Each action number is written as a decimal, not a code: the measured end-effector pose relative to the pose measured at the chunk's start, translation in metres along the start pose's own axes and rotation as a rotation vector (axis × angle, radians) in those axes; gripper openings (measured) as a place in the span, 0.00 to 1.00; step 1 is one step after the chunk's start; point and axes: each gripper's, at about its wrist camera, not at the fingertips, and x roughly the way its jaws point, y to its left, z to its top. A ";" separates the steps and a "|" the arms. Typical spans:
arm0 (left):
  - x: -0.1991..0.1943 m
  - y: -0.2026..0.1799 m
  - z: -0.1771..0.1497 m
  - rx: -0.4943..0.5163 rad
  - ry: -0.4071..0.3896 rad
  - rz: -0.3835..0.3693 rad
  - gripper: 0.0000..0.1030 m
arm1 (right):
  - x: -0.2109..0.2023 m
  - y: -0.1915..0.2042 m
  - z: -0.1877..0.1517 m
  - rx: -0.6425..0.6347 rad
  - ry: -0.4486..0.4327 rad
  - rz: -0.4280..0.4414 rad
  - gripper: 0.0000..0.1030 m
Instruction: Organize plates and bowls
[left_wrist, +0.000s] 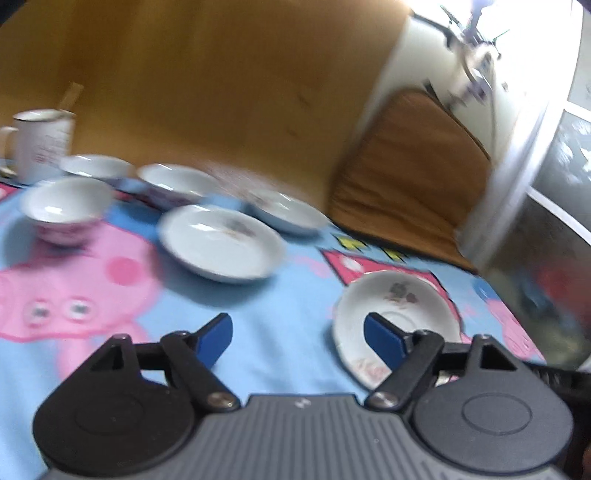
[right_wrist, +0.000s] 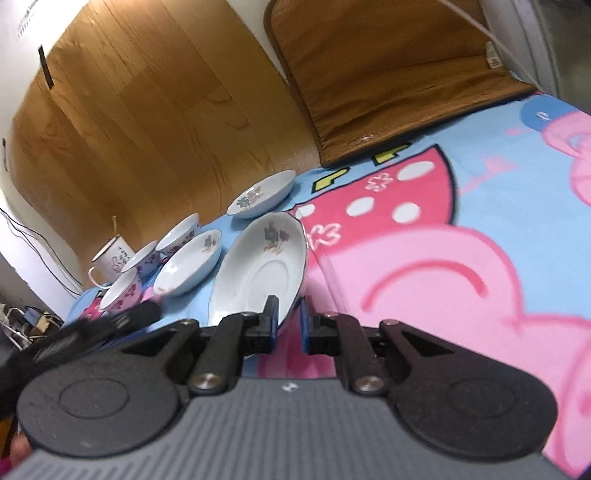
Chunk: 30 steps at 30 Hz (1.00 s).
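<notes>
right gripper (right_wrist: 287, 325) jaws clamped on rim of tilted plate (right_wrist: 260, 267) above the cartoon cloth (right_wrist: 461, 258), left gripper (left_wrist: 297, 334) jaws apart, empty; thin edge-grip may slip, plate could drop onto nearby bowls (right_wrist: 122, 293).

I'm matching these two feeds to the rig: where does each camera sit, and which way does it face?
Left wrist: on the left hand-held gripper, jaws open, empty, looking low across the cartoon cloth at bowls, plates and the mug.
Right wrist: on the right hand-held gripper, tilted, looking along the held plate, whose rim it pinches; a gloved hand shows at the left.
Shared: the same plate, crockery row and cloth.
</notes>
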 end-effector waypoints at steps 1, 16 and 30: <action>0.008 -0.007 0.001 0.012 0.026 -0.009 0.70 | -0.007 -0.003 -0.003 0.009 -0.007 0.000 0.14; 0.100 -0.158 -0.023 0.226 0.210 -0.168 0.24 | -0.070 -0.080 0.001 0.078 -0.189 -0.228 0.10; 0.055 -0.135 -0.009 0.251 0.081 -0.150 0.38 | -0.099 -0.074 0.009 0.026 -0.375 -0.315 0.27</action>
